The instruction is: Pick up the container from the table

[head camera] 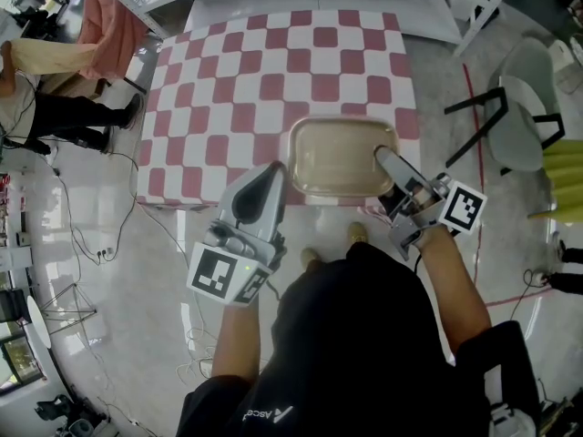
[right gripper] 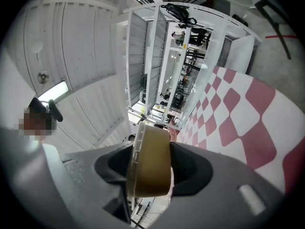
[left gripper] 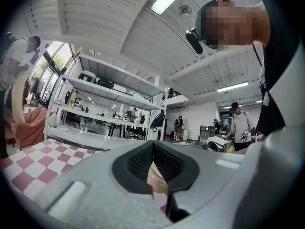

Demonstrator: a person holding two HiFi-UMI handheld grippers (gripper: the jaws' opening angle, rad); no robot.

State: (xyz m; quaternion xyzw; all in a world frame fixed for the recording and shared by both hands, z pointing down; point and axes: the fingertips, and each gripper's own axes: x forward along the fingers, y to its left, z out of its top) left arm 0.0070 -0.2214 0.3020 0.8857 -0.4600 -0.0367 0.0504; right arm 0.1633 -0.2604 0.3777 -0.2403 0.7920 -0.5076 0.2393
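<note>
The container (head camera: 337, 156) is a shallow tan rectangular tray at the near edge of the red-and-white checked table (head camera: 237, 89). My right gripper (head camera: 386, 160) grips the container's right end, one finger inside the rim. In the right gripper view the container (right gripper: 153, 151) stands edge-on between the pads of the right gripper (right gripper: 148, 178), which press on it. My left gripper (head camera: 271, 177) is shut with nothing in it, its tip close by the container's left side. In the left gripper view, the left gripper (left gripper: 153, 165) has its jaws together, and a sliver of tan container (left gripper: 158, 179) shows beyond them.
A person in dark trousers (head camera: 64, 116) stands off the table's left side. Chairs (head camera: 515, 116) and a yellow-green object (head camera: 565, 176) are on the right. Cables (head camera: 86, 235) trail over the white floor at left. White shelving (left gripper: 109, 104) stands behind the table.
</note>
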